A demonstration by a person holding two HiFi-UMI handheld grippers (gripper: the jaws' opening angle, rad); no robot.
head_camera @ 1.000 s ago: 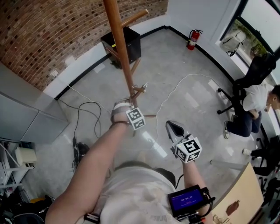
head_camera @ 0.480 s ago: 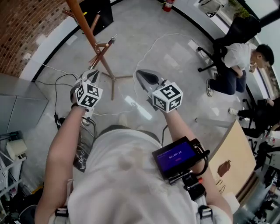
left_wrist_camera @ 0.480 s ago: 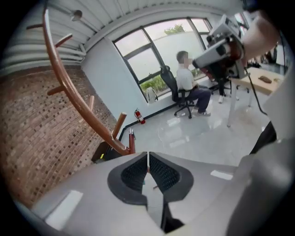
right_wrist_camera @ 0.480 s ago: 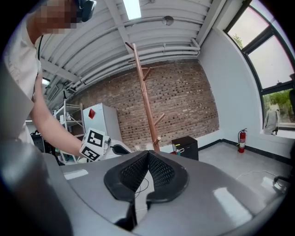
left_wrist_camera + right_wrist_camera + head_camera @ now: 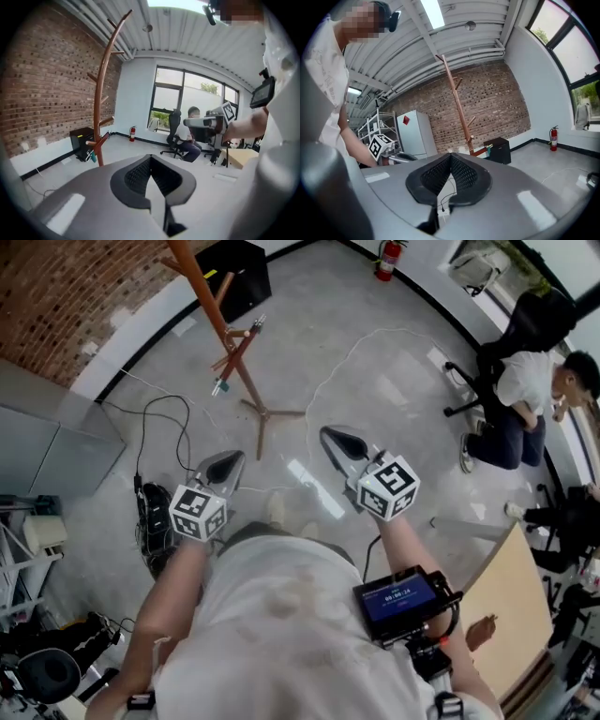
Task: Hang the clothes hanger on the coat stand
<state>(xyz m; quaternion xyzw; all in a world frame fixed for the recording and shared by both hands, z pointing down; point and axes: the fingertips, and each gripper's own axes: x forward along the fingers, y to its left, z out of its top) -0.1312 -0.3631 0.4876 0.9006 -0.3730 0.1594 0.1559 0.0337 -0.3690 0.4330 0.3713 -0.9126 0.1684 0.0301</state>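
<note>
The wooden coat stand (image 5: 208, 298) rises at the upper left of the head view. A reddish wooden clothes hanger (image 5: 236, 352) with a teal end hangs from one of its low pegs; it also shows in the left gripper view (image 5: 100, 143) and the right gripper view (image 5: 481, 151). My left gripper (image 5: 234, 457) is held near my body, well apart from the stand, shut with nothing between its pads (image 5: 140, 171). My right gripper (image 5: 328, 434) is beside it, also shut and empty (image 5: 450, 155).
A black box (image 5: 234, 268) sits behind the stand by the brick wall. Cables (image 5: 169, 427) trail over the floor. A fire extinguisher (image 5: 387, 257) stands in the far corner. A seated person (image 5: 525, 399) is at the right, near a wooden table (image 5: 525, 615).
My left gripper has come away from the stand and back toward my body, leaving the hanger on the peg, and its jaws have closed. The right gripper has stayed close in front of me.
</note>
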